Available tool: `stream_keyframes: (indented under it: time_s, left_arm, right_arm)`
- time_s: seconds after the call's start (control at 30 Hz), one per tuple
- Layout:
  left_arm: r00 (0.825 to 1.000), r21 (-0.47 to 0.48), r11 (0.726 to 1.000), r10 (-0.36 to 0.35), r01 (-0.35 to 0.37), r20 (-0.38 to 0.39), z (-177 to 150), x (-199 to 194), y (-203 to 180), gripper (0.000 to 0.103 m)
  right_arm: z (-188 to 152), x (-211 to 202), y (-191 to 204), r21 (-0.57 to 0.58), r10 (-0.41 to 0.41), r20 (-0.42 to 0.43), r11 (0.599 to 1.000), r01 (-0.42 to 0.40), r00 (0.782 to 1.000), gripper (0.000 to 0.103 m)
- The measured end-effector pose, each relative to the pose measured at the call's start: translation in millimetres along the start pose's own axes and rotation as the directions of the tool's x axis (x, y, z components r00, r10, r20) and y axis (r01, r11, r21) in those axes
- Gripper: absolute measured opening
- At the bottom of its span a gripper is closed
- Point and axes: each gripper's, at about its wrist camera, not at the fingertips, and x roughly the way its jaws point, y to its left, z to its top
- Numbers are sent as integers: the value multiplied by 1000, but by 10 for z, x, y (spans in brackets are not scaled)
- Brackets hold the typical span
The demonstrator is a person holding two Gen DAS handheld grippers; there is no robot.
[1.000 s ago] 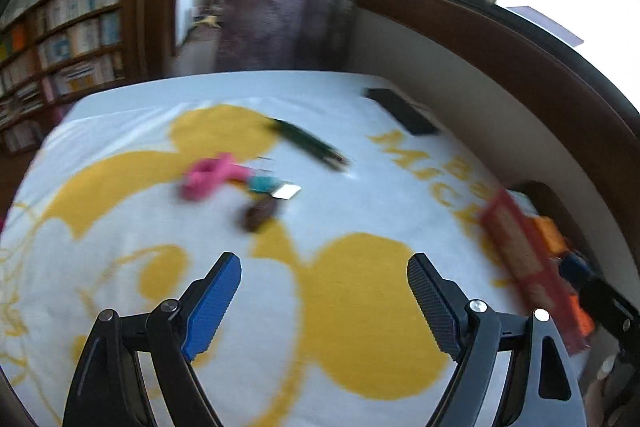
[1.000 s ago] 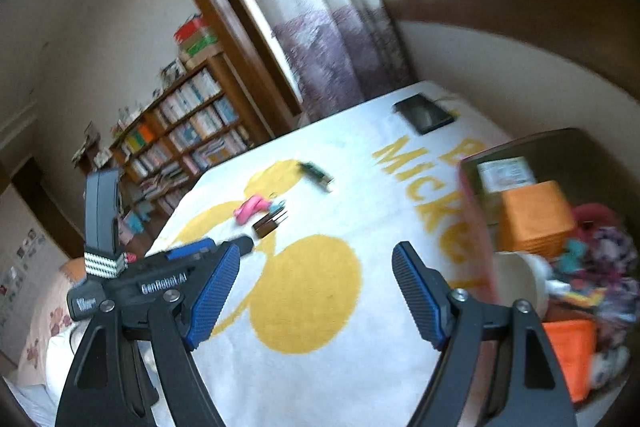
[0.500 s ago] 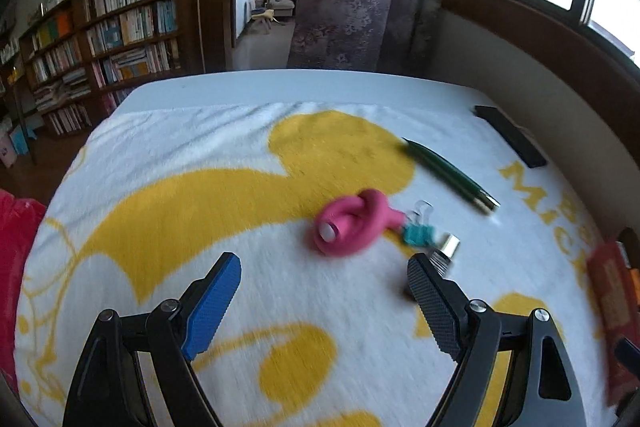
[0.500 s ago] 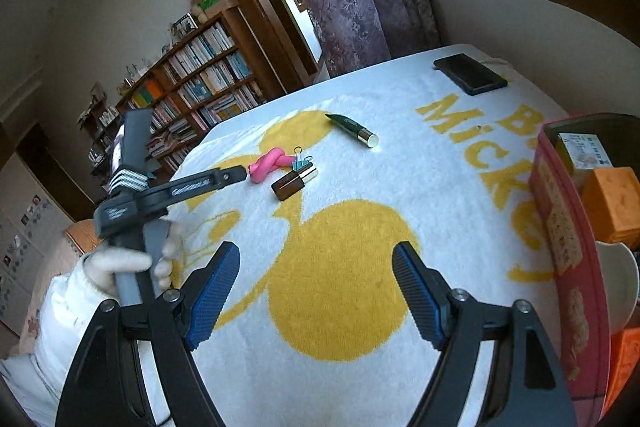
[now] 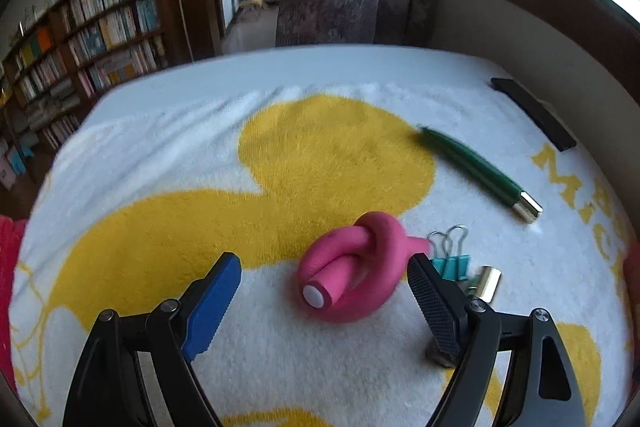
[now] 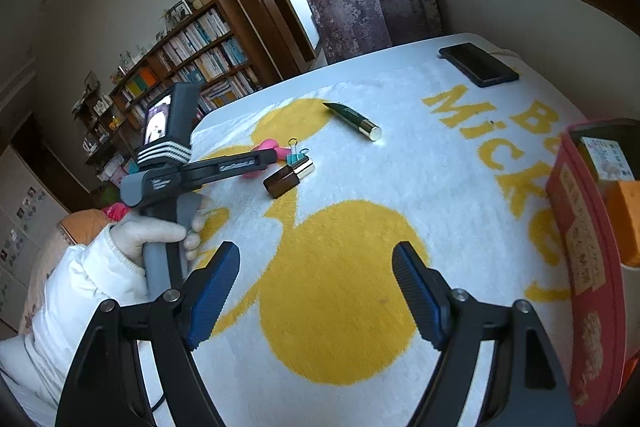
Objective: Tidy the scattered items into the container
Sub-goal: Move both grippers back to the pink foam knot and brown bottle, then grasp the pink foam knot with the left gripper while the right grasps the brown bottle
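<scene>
A pink knotted toy (image 5: 356, 267) lies on the white and yellow towel (image 5: 200, 219), between the open jaws of my left gripper (image 5: 324, 303), not gripped. Beside it lie a teal binder clip (image 5: 454, 263), a small brown bottle with a gold cap (image 5: 486, 281) and a green pen (image 5: 480, 171). In the right wrist view the toy (image 6: 266, 146), clip (image 6: 298, 155), bottle (image 6: 288, 177) and pen (image 6: 354, 119) lie past the left gripper's body (image 6: 224, 167). My right gripper (image 6: 316, 291) is open and empty above the towel. The red container (image 6: 580, 227) stands at the right.
A black phone (image 6: 478, 65) lies at the far right corner of the bed, also seen in the left wrist view (image 5: 534, 113). A wall runs along the right side. Bookshelves (image 5: 80, 39) and a doorway stand beyond the bed's far edge.
My left gripper has moved forward and left to the pink toy, which now sits between its jaws. My right gripper has swung left, away from the container.
</scene>
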Motion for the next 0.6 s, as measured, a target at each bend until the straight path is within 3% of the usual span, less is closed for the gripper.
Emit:
stream_keyframes:
  time_s: [0.07,0.13,0.23,0.27,0.4,0.6]
  left_arm:
    - [1000,-17,1000,-5,4,-13,-8,49,44,86]
    - [1000,-20,1000,0,0,-6,-13,39,62,78]
    - [1000,-44,999,5,-5,12,-12,17,126,54]
    - [1000,-57,998,-5,6,18,-12,8,156,39]
    - [999,-95,995,-34,36,29,-16,-13,261,20]
    - [997,-109,992,-60,64,39,7,-27,312,19]
  right_arm:
    - [18,60,11,-3,-3,-10,1000,3,1000,82]
    - [34,122,11,-2,-6,-19,1000,6,1000,82]
    - [80,232,25,-2,-14,-34,1000,14,999,82]
    - [106,282,35,-5,-15,-40,1000,15,999,82]
    - [209,478,102,-30,-24,-70,999,22,997,82]
    - [353,833,258,-68,-48,-116,997,40,992,81]
